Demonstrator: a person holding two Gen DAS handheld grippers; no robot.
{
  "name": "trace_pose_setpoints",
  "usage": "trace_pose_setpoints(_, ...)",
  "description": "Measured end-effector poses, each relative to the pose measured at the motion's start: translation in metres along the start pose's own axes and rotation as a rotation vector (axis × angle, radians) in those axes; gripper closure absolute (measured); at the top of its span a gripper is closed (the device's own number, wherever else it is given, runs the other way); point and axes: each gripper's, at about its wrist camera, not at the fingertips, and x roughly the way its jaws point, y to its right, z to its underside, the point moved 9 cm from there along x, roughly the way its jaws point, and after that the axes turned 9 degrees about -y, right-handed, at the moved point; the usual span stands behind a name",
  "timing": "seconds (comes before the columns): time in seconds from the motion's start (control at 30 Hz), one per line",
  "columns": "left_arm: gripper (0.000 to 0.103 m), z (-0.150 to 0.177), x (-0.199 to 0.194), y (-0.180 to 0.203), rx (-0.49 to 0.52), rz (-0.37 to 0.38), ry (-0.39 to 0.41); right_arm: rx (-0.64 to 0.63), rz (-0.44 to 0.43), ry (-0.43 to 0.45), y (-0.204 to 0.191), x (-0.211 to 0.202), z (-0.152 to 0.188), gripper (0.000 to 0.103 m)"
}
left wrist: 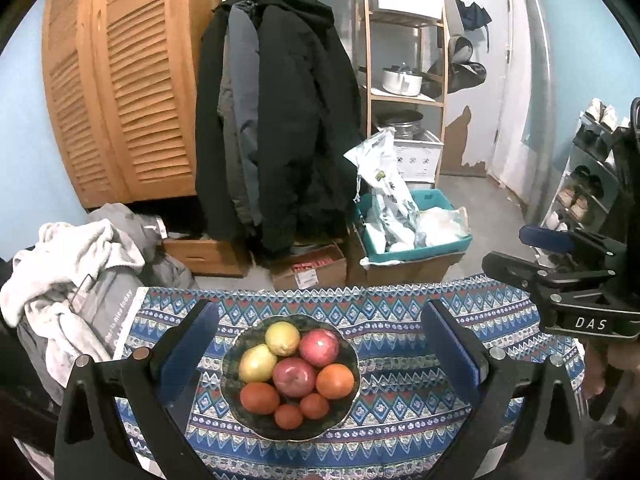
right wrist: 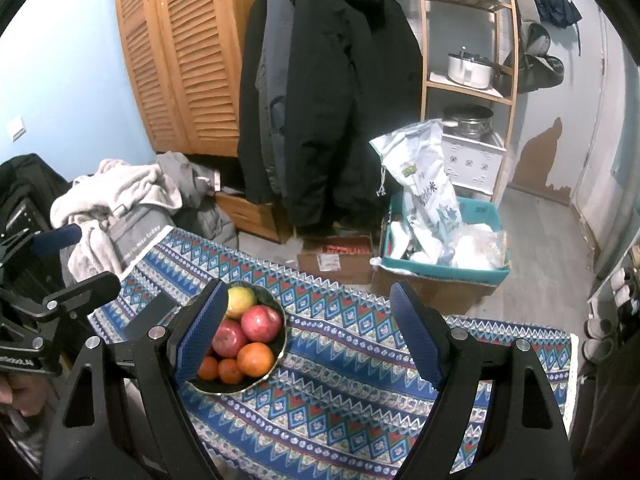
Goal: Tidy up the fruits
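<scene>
A dark bowl (left wrist: 348,408) sits on the patterned blue cloth (left wrist: 400,400) and holds two yellow fruits (left wrist: 282,338), two red apples (left wrist: 319,347) and several oranges (left wrist: 335,381). My left gripper (left wrist: 320,344) is open and empty, its jaws wide on either side of the bowl, above it. My right gripper (right wrist: 308,332) is open and empty, to the right of the bowl (right wrist: 280,354); its left finger (right wrist: 200,332) hides part of the fruit. The right gripper also shows in the left wrist view (left wrist: 520,256).
The cloth (right wrist: 360,380) covers a small table. Clothes (left wrist: 80,272) are piled at its left edge. Beyond the far edge stand cardboard boxes (left wrist: 308,268), a teal bin with bags (left wrist: 412,224), hanging coats (left wrist: 280,120), a wooden cabinet (left wrist: 120,80) and a shelf with pots (left wrist: 404,80).
</scene>
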Motion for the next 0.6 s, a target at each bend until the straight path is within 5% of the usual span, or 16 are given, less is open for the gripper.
trace_pose_setpoints(0.6,0.001,0.0006,-0.0006,-0.0001,-0.011,0.016,-0.006,-0.001,-0.001,0.000,-0.0005,-0.0005,0.0006,0.021)
